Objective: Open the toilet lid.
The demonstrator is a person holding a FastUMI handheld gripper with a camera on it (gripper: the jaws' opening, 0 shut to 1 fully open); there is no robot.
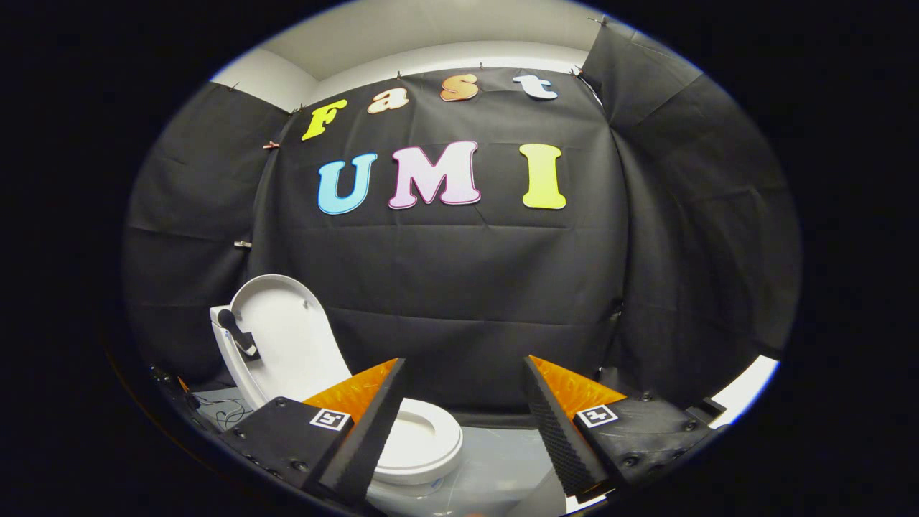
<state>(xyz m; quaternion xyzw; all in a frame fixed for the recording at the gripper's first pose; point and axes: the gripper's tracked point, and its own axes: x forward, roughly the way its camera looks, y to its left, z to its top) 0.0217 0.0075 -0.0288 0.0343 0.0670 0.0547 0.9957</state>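
Each finger of the tongs (463, 424) carries a small square black-and-white marker, with no readable writing on it. The tongs stand wide apart, gripping nothing, at the bottom centre of the frame. In the lower left, the white toilet (420, 449) sits partly behind the left finger; what shows of its bowl is bare. The toilet lid (287, 345) stands raised, leaning back toward the black cloth wall (467, 287). Loose cables (226, 413) lie on the floor left of it.

rides the tool (463, 416), facing the near booth wall (459, 287).
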